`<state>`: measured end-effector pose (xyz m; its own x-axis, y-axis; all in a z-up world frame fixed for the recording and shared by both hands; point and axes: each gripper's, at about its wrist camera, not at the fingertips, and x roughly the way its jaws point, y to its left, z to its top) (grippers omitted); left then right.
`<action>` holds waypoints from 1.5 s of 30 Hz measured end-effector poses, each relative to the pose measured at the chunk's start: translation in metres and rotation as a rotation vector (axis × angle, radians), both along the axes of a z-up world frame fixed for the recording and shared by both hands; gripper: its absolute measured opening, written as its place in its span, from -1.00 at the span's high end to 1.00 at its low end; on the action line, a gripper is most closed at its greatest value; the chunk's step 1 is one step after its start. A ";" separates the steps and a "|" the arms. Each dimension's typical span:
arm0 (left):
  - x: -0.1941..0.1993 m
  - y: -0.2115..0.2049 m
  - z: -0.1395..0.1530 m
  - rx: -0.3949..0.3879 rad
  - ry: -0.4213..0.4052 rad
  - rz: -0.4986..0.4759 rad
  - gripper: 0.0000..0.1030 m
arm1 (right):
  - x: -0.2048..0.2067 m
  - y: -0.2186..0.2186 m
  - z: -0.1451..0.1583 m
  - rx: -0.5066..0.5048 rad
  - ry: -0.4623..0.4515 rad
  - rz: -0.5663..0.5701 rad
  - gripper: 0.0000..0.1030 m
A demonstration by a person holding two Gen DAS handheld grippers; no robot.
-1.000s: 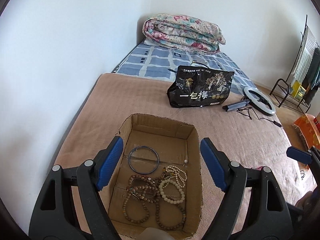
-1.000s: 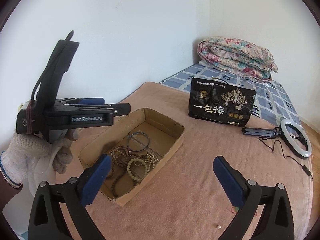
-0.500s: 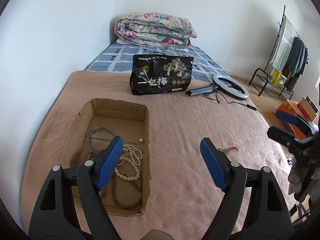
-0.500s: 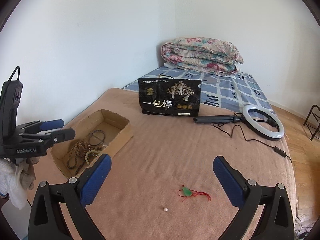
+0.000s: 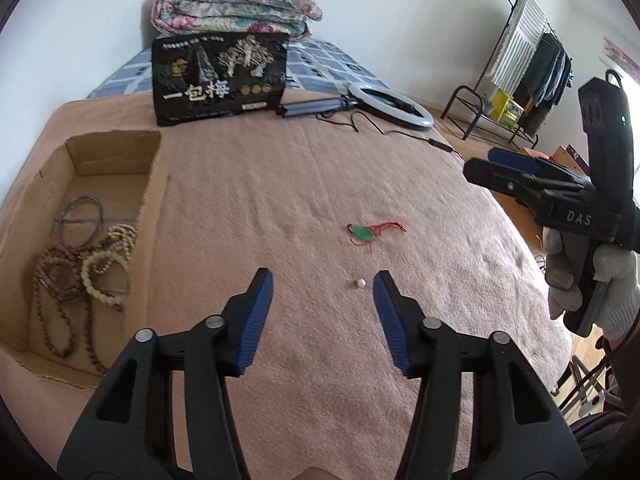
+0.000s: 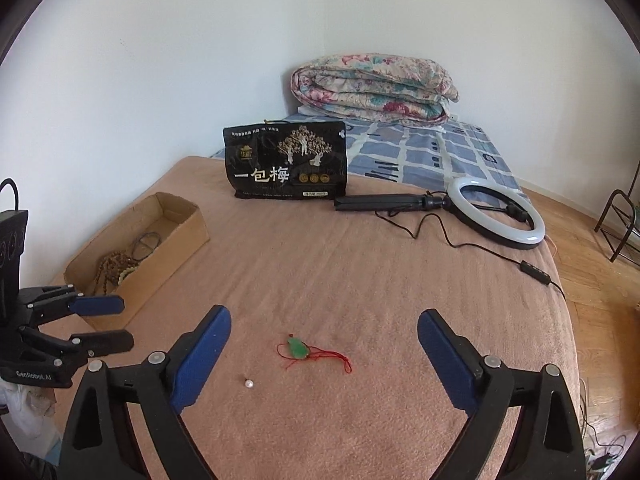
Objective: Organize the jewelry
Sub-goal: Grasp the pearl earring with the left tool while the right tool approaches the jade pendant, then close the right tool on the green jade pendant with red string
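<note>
Tilting downward, left hand-held gripper (image 5: 323, 285) narrows, empty, near pearl (image 5: 361, 282).

Left tongs (image 5: 323, 284) left box (image 5: 36, 184), narrowed, nothing between, now near pearl (image 5: 361, 282).

Jewelry spread over a blanket-covered bed.
A cardboard box (image 6: 176, 240) with bead strings (image 5: 72, 276) sits left; a pendant (image 6: 298, 349) and, nearer, a pearl (image 6: 249, 383) lie mid-blanket (image 6: 360, 280); a bag (image 6: 286, 168) and ring light (image 6: 500, 216) lie behind.
</note>
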<state>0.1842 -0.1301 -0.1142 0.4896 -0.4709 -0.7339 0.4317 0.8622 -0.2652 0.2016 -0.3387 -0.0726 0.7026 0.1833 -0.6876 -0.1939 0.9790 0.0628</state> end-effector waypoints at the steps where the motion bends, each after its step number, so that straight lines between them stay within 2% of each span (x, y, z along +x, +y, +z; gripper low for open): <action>1: -0.001 -0.006 -0.005 0.003 0.009 -0.014 0.06 | 0.003 -0.003 -0.005 0.016 0.018 0.010 -0.73; 6: -0.003 -0.035 -0.025 0.017 0.031 -0.082 0.06 | 0.015 -0.005 -0.029 0.040 0.084 0.061 -0.49; 8: -0.001 -0.044 -0.033 0.026 0.041 -0.096 0.18 | 0.019 -0.004 -0.039 0.031 0.107 0.071 -0.36; 13: 0.006 -0.067 -0.054 0.096 0.026 -0.113 0.23 | 0.021 -0.011 -0.056 0.042 0.138 0.061 -0.28; 14: 0.007 -0.070 -0.058 0.103 0.028 -0.116 0.30 | 0.022 -0.012 -0.058 0.043 0.143 0.060 -0.23; 16: 0.011 -0.074 -0.065 0.119 0.029 -0.114 0.31 | 0.022 -0.014 -0.063 0.043 0.154 0.058 -0.15; 21: 0.017 -0.083 -0.077 0.175 0.001 -0.102 0.32 | 0.025 -0.018 -0.071 0.055 0.173 0.049 -0.07; 23: 0.020 -0.085 -0.079 0.184 -0.005 -0.102 0.43 | 0.026 -0.018 -0.072 0.059 0.177 0.053 -0.02; 27: 0.023 -0.086 -0.082 0.192 -0.010 -0.112 0.48 | 0.028 -0.014 -0.075 0.054 0.179 0.063 -0.01; 33: 0.025 -0.085 -0.086 0.191 -0.029 -0.121 0.69 | 0.036 -0.003 -0.082 0.047 0.193 0.085 0.06; 45: 0.033 -0.066 -0.086 0.189 -0.025 -0.069 0.69 | 0.054 0.028 -0.104 -0.007 0.243 0.171 0.18</action>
<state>0.2176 -0.1960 -0.1997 0.4801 -0.3591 -0.8004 0.4955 0.8639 -0.0904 0.2556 -0.3107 -0.1767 0.4765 0.2795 -0.8336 -0.3358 0.9341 0.1212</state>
